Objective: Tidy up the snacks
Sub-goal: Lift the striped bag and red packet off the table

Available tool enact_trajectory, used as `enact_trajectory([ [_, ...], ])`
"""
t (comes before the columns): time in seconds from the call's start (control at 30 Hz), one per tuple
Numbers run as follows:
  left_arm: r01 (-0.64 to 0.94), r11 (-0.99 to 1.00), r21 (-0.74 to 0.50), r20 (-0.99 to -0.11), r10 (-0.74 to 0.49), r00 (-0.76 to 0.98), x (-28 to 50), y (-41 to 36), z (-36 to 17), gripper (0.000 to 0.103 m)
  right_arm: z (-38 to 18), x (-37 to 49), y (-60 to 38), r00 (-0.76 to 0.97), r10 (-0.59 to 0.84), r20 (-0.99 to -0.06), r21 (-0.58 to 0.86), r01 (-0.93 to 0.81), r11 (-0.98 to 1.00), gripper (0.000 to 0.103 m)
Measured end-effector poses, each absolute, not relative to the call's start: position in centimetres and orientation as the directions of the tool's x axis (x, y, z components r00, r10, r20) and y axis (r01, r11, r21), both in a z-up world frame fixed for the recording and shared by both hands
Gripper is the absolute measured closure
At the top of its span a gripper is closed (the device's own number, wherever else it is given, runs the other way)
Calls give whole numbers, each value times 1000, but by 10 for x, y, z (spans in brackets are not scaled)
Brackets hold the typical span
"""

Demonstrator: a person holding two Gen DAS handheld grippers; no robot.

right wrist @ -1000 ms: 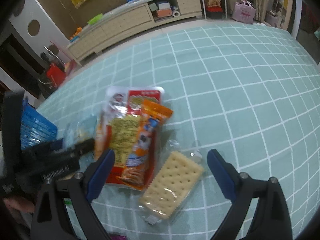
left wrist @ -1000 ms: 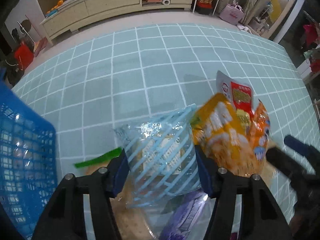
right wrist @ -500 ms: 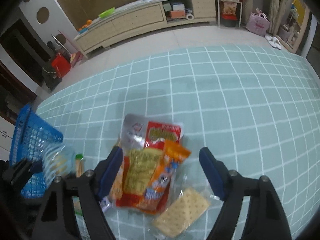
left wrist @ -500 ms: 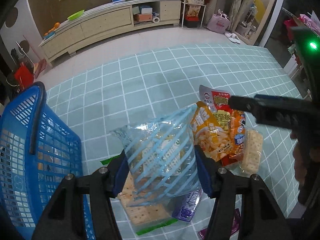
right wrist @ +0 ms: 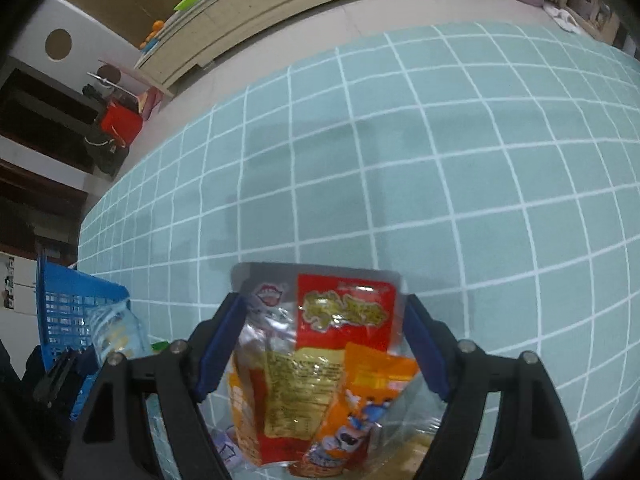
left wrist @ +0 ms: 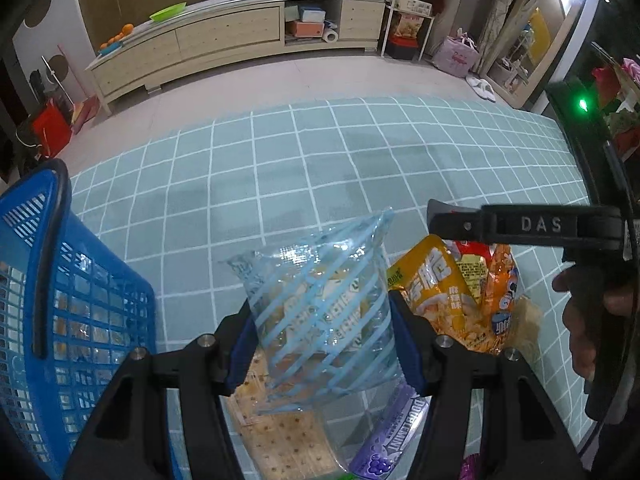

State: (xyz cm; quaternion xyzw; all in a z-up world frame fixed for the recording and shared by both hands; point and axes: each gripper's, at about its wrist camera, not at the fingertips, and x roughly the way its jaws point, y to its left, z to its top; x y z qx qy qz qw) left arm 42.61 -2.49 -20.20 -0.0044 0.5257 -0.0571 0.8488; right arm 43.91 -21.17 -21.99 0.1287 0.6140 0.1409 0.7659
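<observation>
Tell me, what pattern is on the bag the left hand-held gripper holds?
Clear plastic bag with diagonal light-blue stripes, seen best in the left wrist view.

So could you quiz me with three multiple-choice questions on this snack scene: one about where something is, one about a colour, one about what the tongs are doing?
1. Where is the basket relative to the left tongs?
A. To their left
B. To their right
C. Hanging above them

2. What colour are the stripes on the clear bag in the left tongs?
A. Red
B. Light blue
C. Black

3. What state are the right tongs in?
A. Wide open over bare floor
B. Closed with nothing in them
C. Either side of the red and silver packet

Answers: 1 A, the blue mesh fills the left edge; 2 B, pale blue diagonal stripes; 3 C, the pads flank the packet's sides.
</observation>
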Motion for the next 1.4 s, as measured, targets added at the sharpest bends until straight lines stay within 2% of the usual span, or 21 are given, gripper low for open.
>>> enact_trajectory([
  [0.27, 109, 992, -58, -899, -100, 427, 418, -23, -207, 45, -218, 446, -196, 170, 316, -934, 309, -65, 949, 20],
  [0.7, 108, 993, -54, -899, -96, 428, 414, -20, -206, 45, -227, 443, -162, 145, 208, -967, 186, -154, 971, 12],
  [0.97, 85, 995, -58, -909, -88, 408, 415, -18, -214, 45, -230, 454, -154, 178, 181, -967, 147, -186, 972, 12],
  [1.07, 79, 994, -78, -906, -103, 409, 417, -16, -215, 45, -227, 454, -159, 187, 215, -959, 182, -179, 967, 18],
  [1.1, 81, 994, -79, -905, -106, 411, 417, -15, -215, 45, -226, 454, -163, 188, 235, -954, 203, -175, 963, 25],
  [1.23, 81, 994, -73, -903, -100, 418, 415, -13, -213, 45, -221, 449, -181, 198, 303, -932, 269, -178, 946, 42],
  [1.4, 78, 994, -73, -905, -99, 414, 414, -15, -213, 45, -221, 445, -191, 182, 335, -924, 300, -194, 934, 50],
])
